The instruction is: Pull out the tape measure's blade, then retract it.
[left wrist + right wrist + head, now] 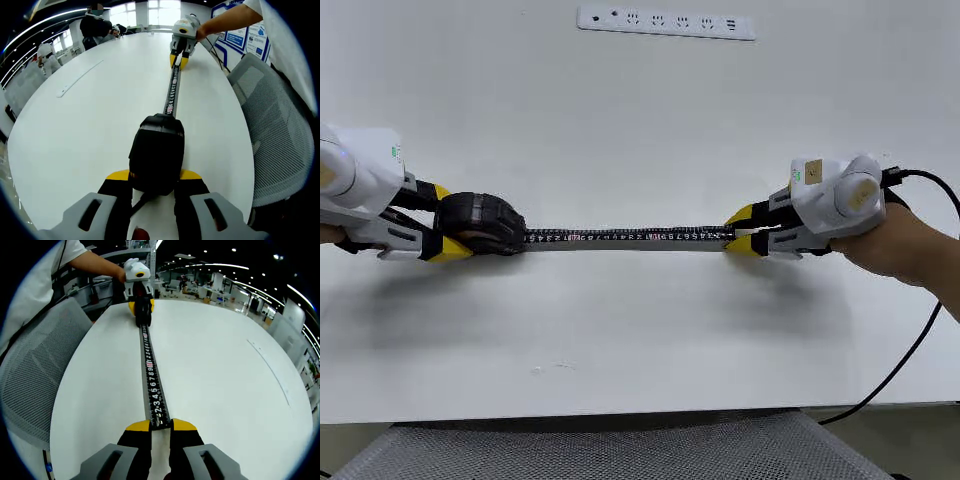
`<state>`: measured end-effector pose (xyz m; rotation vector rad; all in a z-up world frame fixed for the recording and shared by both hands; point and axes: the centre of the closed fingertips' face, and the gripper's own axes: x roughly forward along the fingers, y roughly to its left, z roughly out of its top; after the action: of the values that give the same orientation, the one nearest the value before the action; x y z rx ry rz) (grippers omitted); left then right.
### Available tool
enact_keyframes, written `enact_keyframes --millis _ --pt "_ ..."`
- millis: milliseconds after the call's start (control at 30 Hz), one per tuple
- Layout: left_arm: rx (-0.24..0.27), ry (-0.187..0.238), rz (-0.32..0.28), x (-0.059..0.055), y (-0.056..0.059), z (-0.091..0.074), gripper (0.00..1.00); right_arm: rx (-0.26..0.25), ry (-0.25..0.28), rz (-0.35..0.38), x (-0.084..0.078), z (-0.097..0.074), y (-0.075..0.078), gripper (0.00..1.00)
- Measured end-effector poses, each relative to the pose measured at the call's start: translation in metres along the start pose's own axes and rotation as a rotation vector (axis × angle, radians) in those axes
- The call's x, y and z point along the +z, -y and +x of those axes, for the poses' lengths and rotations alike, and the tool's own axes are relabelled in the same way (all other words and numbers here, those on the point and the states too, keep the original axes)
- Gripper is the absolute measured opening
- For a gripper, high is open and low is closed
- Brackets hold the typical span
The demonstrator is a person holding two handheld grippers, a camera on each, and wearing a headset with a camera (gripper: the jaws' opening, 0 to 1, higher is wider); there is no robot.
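Tape measure case (480, 225) sits at the person's left, low on the white bench (640, 120). The left gripper (155, 176) has it; the yellow-tipped fingers (119, 175) are clenched on the black body, one on each flank.

Blade (630, 235) runs from the case mouth in a straight line across the bench to the right gripper (745, 232). That gripper's fingers (137, 426) are pinched shut on the blade's free end, printed numbers facing up. Cannot tell whether the blade touches the bench or hangs just above it.

Reason for the hold, as I read it: gripping the case by its sides anchors it and leaves the mouth clear. The two grippers face each other along one line, so the pull goes straight out and the blade does not kink or twist.

Progress, by judgement: the pull-out looks largely done, with a good run of blade showing; retraction is not yet begun.

Risk: letting the end go at once would likely whip the blade back. Walking it in seems safer.

Power strip (665, 22) lies at the far edge, well apart.
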<state>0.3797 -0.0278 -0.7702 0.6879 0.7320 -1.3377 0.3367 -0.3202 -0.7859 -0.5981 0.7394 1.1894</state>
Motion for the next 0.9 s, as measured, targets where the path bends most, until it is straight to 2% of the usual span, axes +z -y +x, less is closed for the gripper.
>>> enact_keyframes --millis 600,900 --pt "0.019 -0.01 -0.032 -0.0003 -0.0018 0.0003 0.28 0.019 -0.07 0.014 -0.0017 0.0025 0.0011 0.11" --pt "0.03 -0.027 -0.033 0.0001 -0.0013 0.0007 0.28 0.016 -0.083 0.024 -0.0027 0.0028 0.002 0.12"
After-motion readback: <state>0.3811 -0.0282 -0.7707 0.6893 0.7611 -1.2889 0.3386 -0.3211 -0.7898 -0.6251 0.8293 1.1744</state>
